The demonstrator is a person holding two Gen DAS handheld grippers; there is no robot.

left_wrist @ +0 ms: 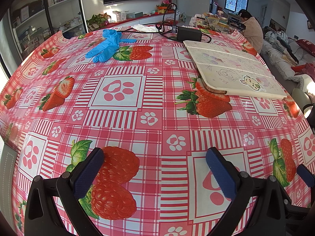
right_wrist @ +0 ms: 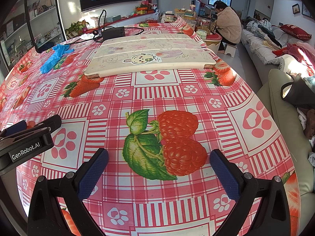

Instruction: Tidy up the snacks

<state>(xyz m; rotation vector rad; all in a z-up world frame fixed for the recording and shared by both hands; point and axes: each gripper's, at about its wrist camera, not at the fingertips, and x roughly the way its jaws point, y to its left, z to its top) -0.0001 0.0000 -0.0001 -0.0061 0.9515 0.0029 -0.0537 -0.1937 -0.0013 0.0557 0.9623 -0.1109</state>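
Left gripper (left_wrist: 154, 161) and right gripper (right_wrist: 158, 163) are hovering over the tablecloth (left_wrist: 157, 122), jaws apart, gripping nothing. A tablet case (right_wrist: 149, 56) is lying at 12 o'clock, blue gloves (left_wrist: 106, 46) at 11 o'clock. Possible snack containers (right_wrist: 204, 24) are sitting beyond the far edge, too small to confirm.

A glossy pink-and-white checked oilcloth printed with strawberries and paw marks covers the tabletop (left_wrist: 157, 102). On its far right side lies a closed cream tablet case with cartoon doodles and a rabbit sticker (left_wrist: 234, 68). Behind it sits a black rectangular power adapter (left_wrist: 189, 33) with black cables looped beside it. On the far left lies a crumpled pair of blue rubber gloves (left_wrist: 107, 45), and beyond them what may be a white tissue (left_wrist: 142, 27).
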